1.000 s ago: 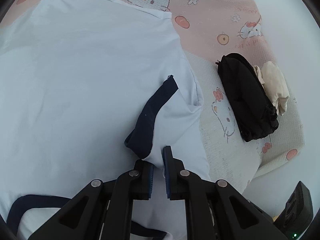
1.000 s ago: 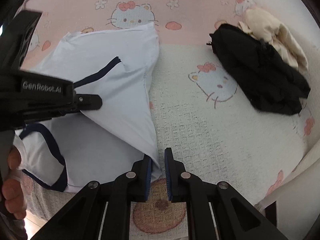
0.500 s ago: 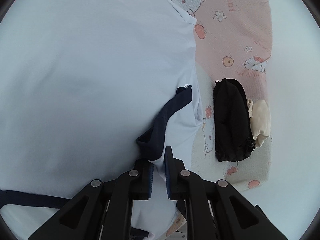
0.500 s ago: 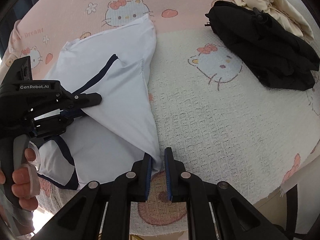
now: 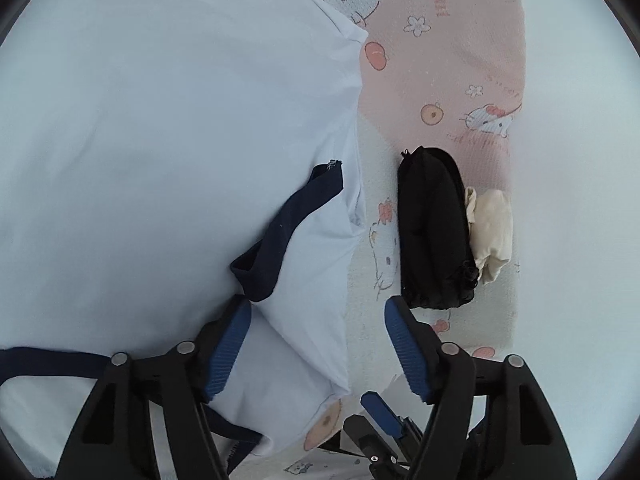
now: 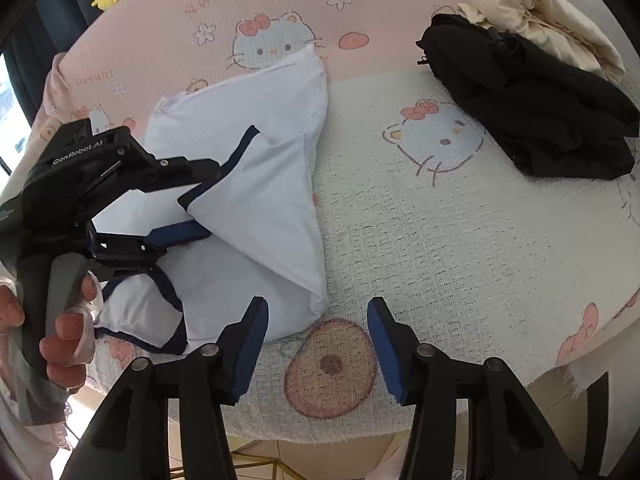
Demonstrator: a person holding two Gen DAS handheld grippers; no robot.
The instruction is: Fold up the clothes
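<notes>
The white shirt (image 6: 256, 184) with navy trim lies part-folded on the cartoon-cat blanket (image 6: 460, 240). Both grippers have just been opening: the left gripper (image 5: 316, 344) spread over its folded sleeve, the right gripper (image 6: 316, 332) at its near corner, neither pressing cloth. The black garment (image 6: 532, 112) lies well apart from the shirt.
</notes>
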